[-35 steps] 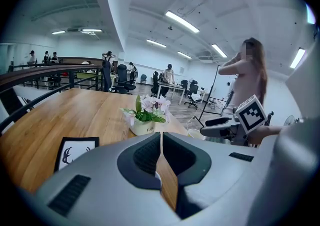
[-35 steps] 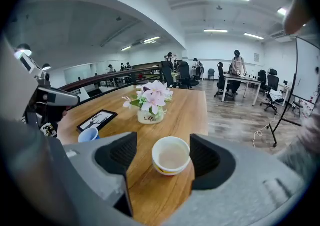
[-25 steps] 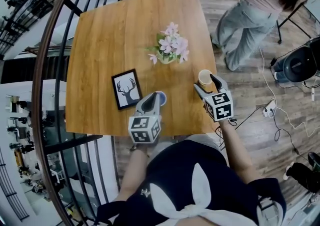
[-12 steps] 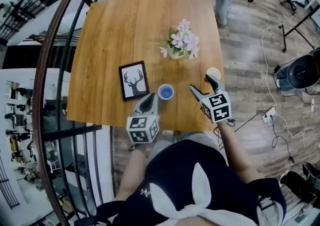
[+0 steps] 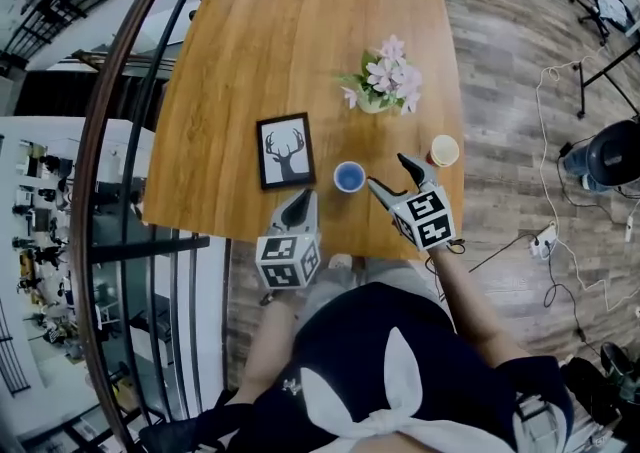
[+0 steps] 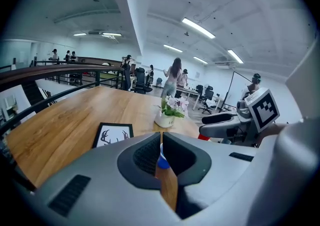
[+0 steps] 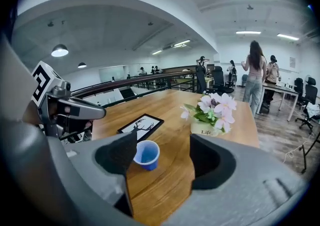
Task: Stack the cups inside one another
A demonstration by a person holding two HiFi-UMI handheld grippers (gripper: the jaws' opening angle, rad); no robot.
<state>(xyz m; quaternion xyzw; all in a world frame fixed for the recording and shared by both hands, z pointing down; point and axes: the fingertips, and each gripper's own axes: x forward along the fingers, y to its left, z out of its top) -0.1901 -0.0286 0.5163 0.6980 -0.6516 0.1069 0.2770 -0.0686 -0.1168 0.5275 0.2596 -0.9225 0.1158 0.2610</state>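
Note:
A blue cup [image 5: 349, 177] stands upright on the wooden table [image 5: 250, 51], near its front edge. A cream cup [image 5: 443, 151] with a red outside stands at the table's right edge. My right gripper [image 5: 394, 176] is open between the two cups, its left finger close beside the blue cup. In the right gripper view the blue cup [image 7: 146, 155] sits just ahead of the left jaw of that gripper [image 7: 162, 162], not enclosed. My left gripper [image 5: 300, 204] is shut and empty, short of the blue cup [image 6: 162, 159], which shows through the slit between its jaws.
A framed deer picture [image 5: 287, 150] lies left of the blue cup. A white pot of pink flowers [image 5: 385, 86] stands behind the cups. A curved railing [image 5: 120, 141] runs along the table's left side. Cables and gear lie on the floor at right.
My right gripper has swung left, from the cream cup towards the blue cup. My left gripper has drawn back from the blue cup, which now stands free.

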